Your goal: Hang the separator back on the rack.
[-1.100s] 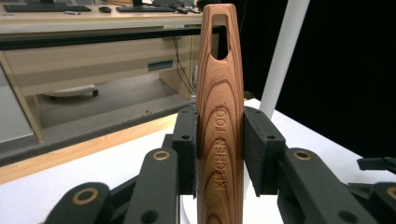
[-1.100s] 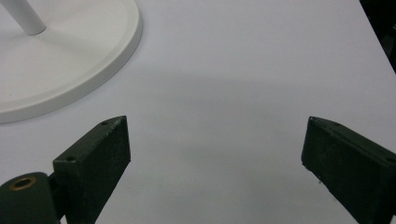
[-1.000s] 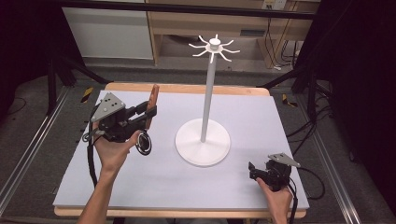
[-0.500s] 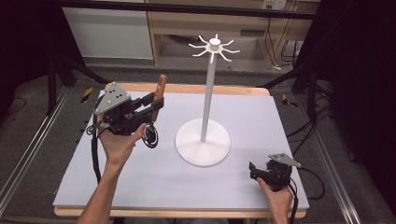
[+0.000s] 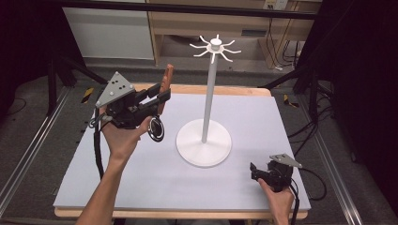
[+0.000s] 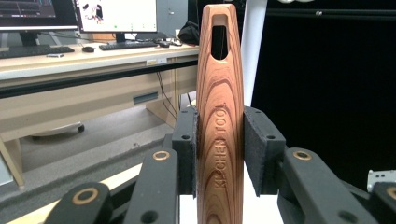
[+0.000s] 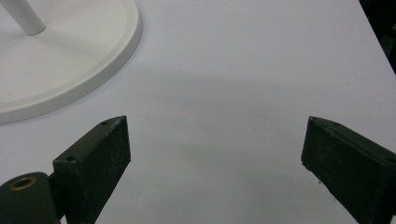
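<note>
Over on the left, the left gripper is lifted above the table, jaws clamped on a wooden kitchen tool standing upright between them, slotted end up. The white hook stand sits mid-table, just beside it. Near the right corner, the right gripper rests low, jaws spread wide, holding nothing.

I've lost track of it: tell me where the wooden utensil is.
The wooden utensil stands clamped upright in the left gripper, raised at the table's left, left of the white stand.
</note>
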### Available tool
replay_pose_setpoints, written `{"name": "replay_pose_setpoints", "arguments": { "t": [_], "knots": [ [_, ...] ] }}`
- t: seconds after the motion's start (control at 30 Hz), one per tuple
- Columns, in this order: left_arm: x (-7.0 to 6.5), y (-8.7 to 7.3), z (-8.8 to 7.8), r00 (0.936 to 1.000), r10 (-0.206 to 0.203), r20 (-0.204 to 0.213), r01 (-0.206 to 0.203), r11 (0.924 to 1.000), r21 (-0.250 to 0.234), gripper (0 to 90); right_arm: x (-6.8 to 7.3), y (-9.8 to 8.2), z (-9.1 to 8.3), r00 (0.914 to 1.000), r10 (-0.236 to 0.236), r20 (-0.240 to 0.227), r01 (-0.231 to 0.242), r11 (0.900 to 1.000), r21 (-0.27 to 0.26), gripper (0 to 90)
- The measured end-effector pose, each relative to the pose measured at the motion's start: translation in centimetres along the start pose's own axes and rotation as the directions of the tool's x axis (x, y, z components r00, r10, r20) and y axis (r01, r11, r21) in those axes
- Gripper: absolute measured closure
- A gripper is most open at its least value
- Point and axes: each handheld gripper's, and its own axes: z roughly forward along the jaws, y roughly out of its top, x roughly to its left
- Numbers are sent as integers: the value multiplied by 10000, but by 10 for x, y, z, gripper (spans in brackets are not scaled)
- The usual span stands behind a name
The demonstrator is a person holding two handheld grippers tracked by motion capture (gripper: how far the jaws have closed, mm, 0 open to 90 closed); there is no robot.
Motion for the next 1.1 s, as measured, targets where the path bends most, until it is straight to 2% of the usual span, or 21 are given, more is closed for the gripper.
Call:
{"name": "replay_pose_setpoints", "arguments": {
  "t": [0.47, 0.6, 1.1],
  "knots": [
    [-8, 17, 11, 9997, 175, 180, -171, 9997, -186, 674, -2, 0, 0, 10000, 93, 9, -93, 10000, -13, 85],
    [-9, 23, 15, 9993, 127, 355, -117, 9995, -282, 674, -2, 0, 0, 10000, 90, -12, -90, 10000, -38, 85],
    [-16, 34, 31, 9985, 302, 461, -295, 9995, -150, 674, -2, 0, 0, 9999, 135, -25, -135, 9999, -27, 85]
  ]
}}
